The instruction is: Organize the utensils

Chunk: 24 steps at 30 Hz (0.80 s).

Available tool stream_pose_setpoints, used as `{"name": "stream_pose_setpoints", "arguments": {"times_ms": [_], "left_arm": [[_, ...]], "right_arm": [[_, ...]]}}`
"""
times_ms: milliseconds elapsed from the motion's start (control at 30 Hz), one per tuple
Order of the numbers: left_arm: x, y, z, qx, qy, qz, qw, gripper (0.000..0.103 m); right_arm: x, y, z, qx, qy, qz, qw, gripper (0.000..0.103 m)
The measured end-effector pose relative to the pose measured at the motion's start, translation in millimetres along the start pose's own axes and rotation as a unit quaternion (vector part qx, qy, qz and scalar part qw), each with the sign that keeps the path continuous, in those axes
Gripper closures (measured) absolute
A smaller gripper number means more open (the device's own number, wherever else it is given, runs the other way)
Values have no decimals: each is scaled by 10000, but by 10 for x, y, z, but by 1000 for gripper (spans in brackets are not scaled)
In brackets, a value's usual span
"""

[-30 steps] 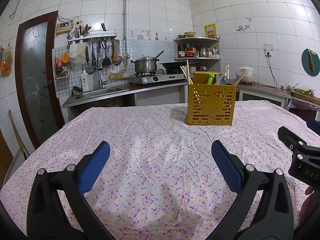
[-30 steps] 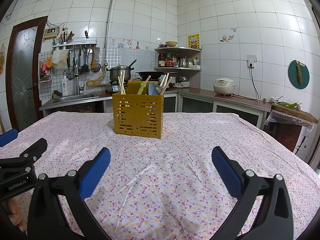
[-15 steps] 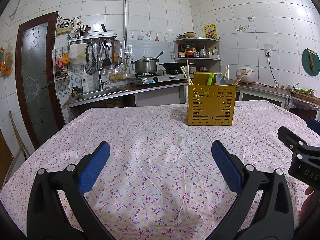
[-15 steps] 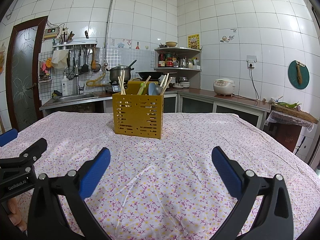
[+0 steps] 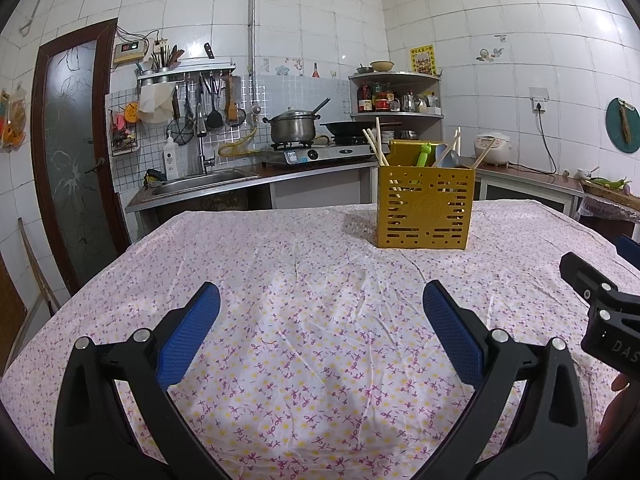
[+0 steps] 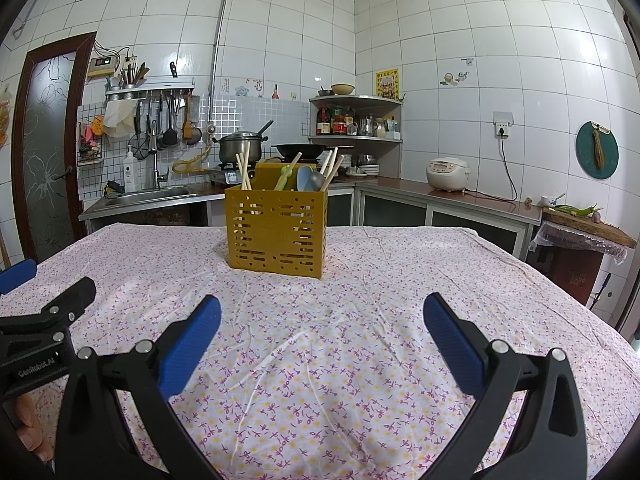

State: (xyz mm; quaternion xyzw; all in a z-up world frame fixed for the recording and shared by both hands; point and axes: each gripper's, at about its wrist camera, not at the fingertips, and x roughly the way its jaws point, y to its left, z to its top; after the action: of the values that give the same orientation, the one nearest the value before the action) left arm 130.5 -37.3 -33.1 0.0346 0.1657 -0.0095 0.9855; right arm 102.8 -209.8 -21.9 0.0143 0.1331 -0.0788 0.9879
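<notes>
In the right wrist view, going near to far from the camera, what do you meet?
Right gripper, jaws open → floral tablecloth → yellow utensil holder with chopsticks and spoons → counter with the steel pot → tiled wall.

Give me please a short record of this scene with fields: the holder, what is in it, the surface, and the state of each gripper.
holder: yellow perforated utensil holder, standing upright on the table
contents: wooden chopsticks, green utensil, blue-grey spoon
surface: floral tablecloth, no loose utensils visible on it
left gripper: open, holding nothing, above the cloth
right gripper: open, holding nothing, above the cloth
task state: utensils appear already in the holder
</notes>
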Motion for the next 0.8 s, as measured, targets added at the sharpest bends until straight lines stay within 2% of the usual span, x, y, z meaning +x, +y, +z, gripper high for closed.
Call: {"name": "stream_pose_setpoints", "arguments": {"times_ms": [800], "left_arm": [[2,-13,32,35,-81,45,10000,5]], "right_arm": [[13,-26,19,-12,-7,-26,10000,4]]}}
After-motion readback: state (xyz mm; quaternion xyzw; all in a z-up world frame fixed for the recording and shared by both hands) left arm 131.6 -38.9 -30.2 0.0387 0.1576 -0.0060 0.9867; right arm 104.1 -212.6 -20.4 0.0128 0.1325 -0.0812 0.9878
